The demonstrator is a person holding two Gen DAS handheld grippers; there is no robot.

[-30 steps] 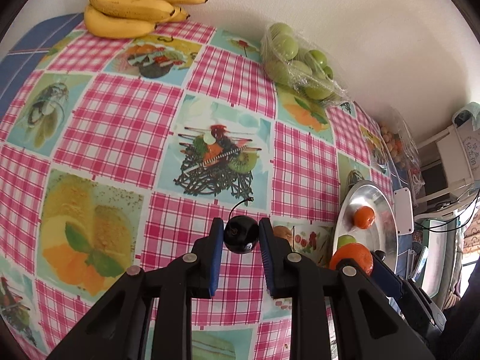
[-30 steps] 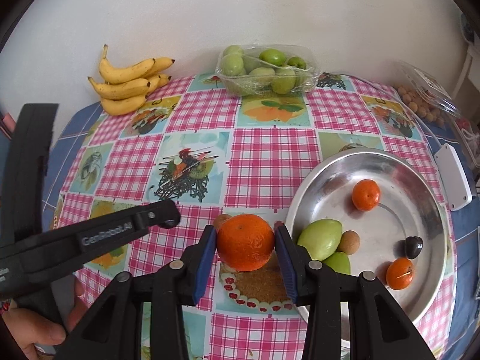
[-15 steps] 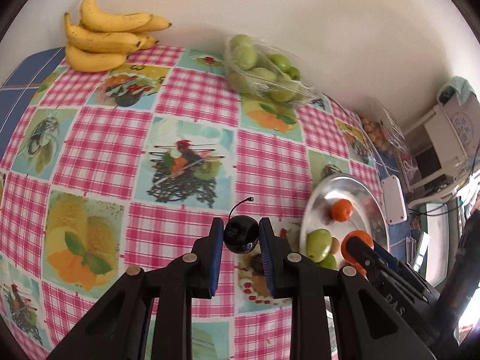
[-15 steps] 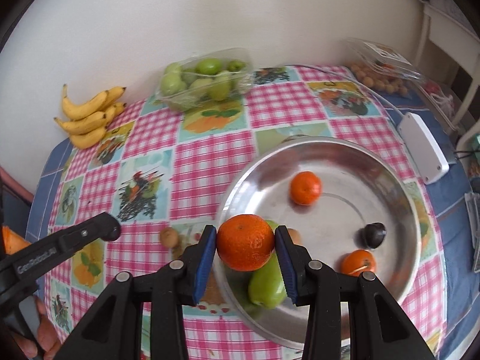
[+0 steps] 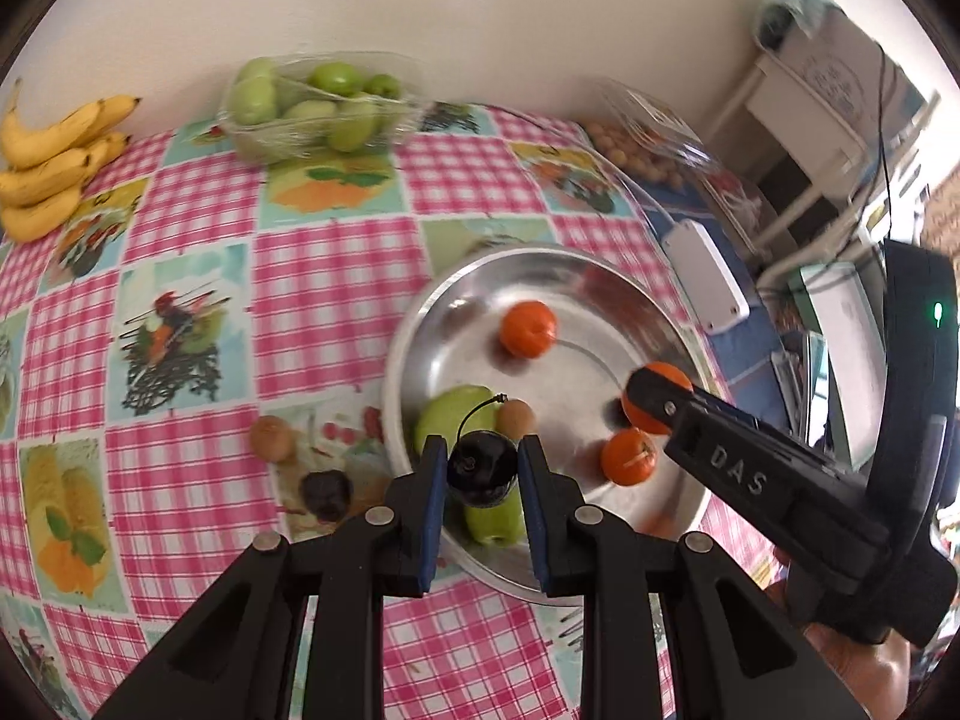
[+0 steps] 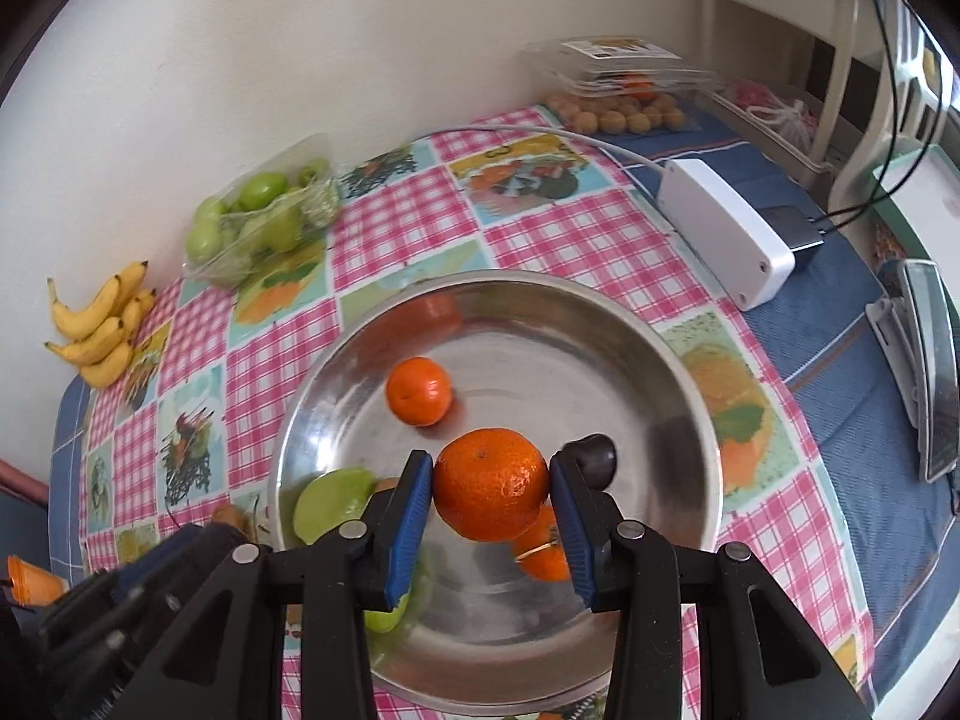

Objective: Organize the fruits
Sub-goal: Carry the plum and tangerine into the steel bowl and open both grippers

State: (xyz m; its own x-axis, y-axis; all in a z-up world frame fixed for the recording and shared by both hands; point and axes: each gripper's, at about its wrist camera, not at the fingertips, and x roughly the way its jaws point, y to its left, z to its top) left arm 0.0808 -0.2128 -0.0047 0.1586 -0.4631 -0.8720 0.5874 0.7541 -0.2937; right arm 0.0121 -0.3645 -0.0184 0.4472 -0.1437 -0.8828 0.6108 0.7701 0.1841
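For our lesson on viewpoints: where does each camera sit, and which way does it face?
Left wrist: on the left tool, looking down its fingers at a dark cherry over the steel bowl; right tool visible.
Right wrist: on the right tool, looking down at its mandarin.
Shared: bowl, bananas.

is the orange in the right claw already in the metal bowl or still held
Held. The right claw is shut on the orange, which hangs above the metal bowl; it rests on nothing.
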